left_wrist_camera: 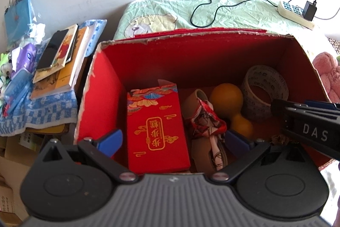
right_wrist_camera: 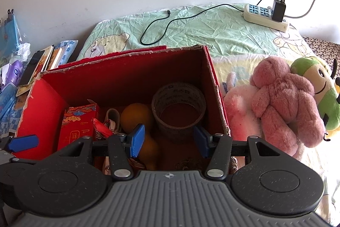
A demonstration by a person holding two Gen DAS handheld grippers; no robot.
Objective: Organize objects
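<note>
Two grippers hover over our open red box [left_wrist_camera: 102, 86], both spread wide and holding nothing.

From the left of the left wrist frame we see a book stack [left_wrist_camera: 61, 61] on a checked cloth, then the box in the centre; inside, left to right, lie a red packet [left_wrist_camera: 157, 131], a patterned cloth bundle [left_wrist_camera: 208, 120], a yellow gourd [left_wrist_camera: 229, 101] and a tape roll [left_wrist_camera: 265, 90]. Our left gripper [left_wrist_camera: 174, 142] gapes above the packet. In the right wrist view our right gripper [right_wrist_camera: 169, 137] gapes before the tape roll, and plush toys [right_wrist_camera: 282, 99] lie at the frame's right, just beside the box.
</note>
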